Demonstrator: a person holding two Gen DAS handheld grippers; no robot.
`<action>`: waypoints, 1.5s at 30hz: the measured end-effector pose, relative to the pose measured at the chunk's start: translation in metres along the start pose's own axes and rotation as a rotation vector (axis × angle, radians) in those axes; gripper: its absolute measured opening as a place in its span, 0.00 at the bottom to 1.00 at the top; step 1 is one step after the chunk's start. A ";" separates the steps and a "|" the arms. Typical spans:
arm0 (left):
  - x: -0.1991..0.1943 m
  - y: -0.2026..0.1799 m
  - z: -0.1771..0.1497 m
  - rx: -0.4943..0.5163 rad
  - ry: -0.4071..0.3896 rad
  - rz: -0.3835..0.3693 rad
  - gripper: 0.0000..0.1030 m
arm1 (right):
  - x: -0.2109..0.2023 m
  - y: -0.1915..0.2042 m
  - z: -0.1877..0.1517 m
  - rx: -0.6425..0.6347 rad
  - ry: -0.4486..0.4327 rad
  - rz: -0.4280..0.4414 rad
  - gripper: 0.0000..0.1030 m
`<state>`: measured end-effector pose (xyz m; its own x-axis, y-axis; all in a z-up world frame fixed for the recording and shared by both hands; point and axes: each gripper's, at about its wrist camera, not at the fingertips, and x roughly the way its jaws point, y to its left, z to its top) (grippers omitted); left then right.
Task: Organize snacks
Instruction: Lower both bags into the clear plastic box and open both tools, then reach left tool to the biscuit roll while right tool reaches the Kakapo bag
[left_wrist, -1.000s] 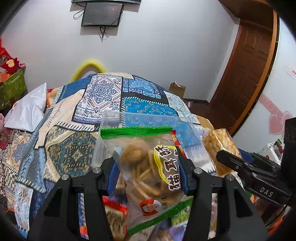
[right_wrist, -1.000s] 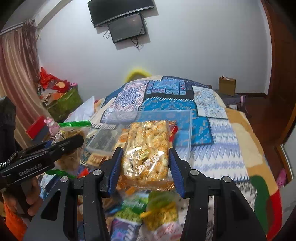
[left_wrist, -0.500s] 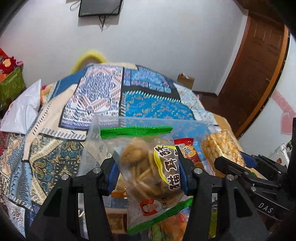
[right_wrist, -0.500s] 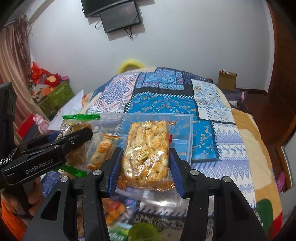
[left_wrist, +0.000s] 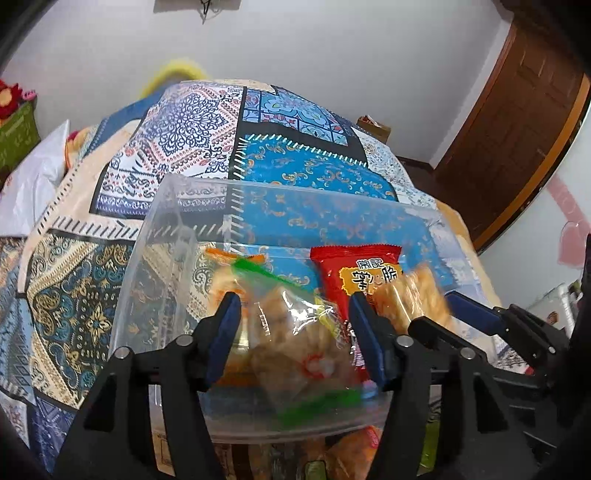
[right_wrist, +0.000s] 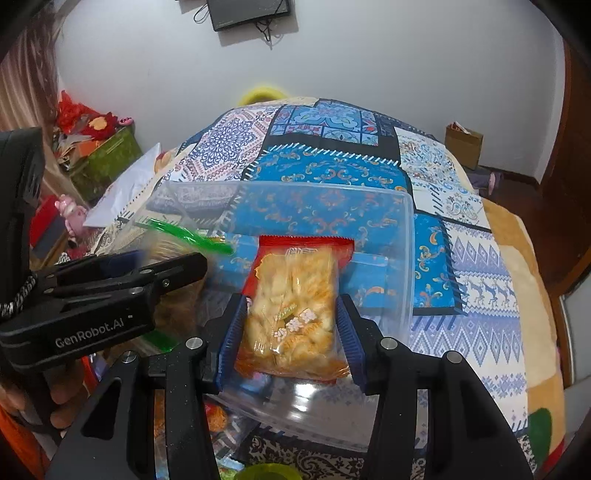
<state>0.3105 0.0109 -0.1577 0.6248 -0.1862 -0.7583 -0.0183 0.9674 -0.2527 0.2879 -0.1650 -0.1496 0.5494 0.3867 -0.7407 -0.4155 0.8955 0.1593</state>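
A clear plastic bin (left_wrist: 177, 236) sits on the patchwork bed; it also shows in the right wrist view (right_wrist: 406, 258). My left gripper (left_wrist: 295, 332) is over the bin, its jaws wide, and the green-edged cookie bag (left_wrist: 295, 339) lies blurred and tilted between them, seemingly loose. A red snack pack (left_wrist: 354, 269) lies in the bin. My right gripper (right_wrist: 291, 328) is shut on the orange puffed-snack bag (right_wrist: 295, 306) and holds it over the bin. The left gripper appears in the right view (right_wrist: 110, 288).
More snack packets (left_wrist: 343, 454) lie on the bed in front of the bin. A white bag (right_wrist: 129, 184) lies at the left. A green box with red toys (right_wrist: 107, 155) stands left of the bed. A cardboard box (right_wrist: 463, 144) and a wooden door (left_wrist: 517, 125) are right.
Both grippers moved forward and down over the bin. The left jaws widened and the cookie bag tilted and dropped lower between them. The right still grips its bag.
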 end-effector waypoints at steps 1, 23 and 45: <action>-0.003 0.001 0.000 -0.005 -0.004 -0.005 0.60 | -0.002 0.000 0.000 -0.003 -0.001 -0.002 0.45; -0.143 -0.014 -0.048 0.118 -0.144 0.058 0.69 | -0.121 0.017 -0.017 -0.015 -0.178 -0.011 0.61; -0.112 -0.005 -0.156 0.125 0.061 0.051 0.64 | -0.091 0.012 -0.112 0.031 0.044 -0.009 0.62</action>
<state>0.1194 -0.0002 -0.1652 0.5770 -0.1429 -0.8042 0.0510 0.9890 -0.1392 0.1514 -0.2147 -0.1536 0.5200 0.3694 -0.7702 -0.3880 0.9054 0.1722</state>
